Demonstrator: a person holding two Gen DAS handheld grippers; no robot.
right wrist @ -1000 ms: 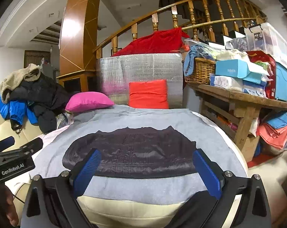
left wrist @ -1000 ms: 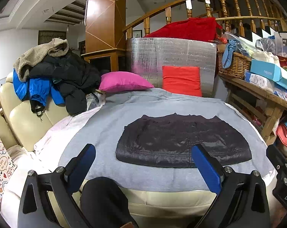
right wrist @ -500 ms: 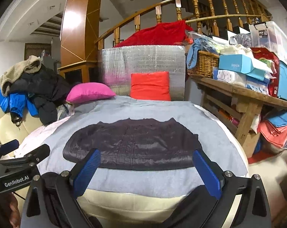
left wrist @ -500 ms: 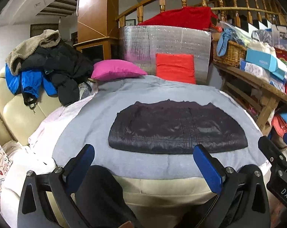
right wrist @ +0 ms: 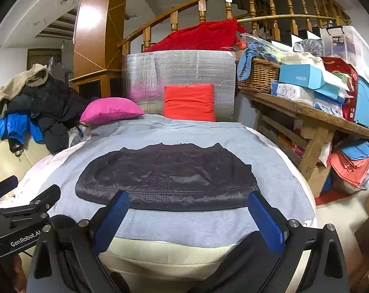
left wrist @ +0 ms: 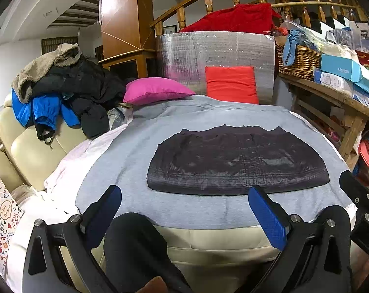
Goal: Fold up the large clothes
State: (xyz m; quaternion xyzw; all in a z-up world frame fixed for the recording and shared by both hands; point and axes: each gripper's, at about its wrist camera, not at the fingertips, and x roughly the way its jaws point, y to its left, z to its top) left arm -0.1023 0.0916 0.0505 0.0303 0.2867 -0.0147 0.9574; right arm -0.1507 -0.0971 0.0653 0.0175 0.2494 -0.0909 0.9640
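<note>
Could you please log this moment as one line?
left hand-held gripper: open, empty | right hand-held gripper: open, empty | dark garment: flat on grey sheet | fold: not started

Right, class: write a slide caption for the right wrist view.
Open right tool hovers before a dark garment lying flat on a grey sheet.

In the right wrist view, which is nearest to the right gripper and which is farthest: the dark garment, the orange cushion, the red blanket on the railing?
From the right gripper, nearest first:
1. Dark garment, spread flat on the grey sheet, just ahead of the fingers.
2. Orange cushion, at the sheet's far end, against the silver panel.
3. Red blanket, above and behind that panel.
</note>
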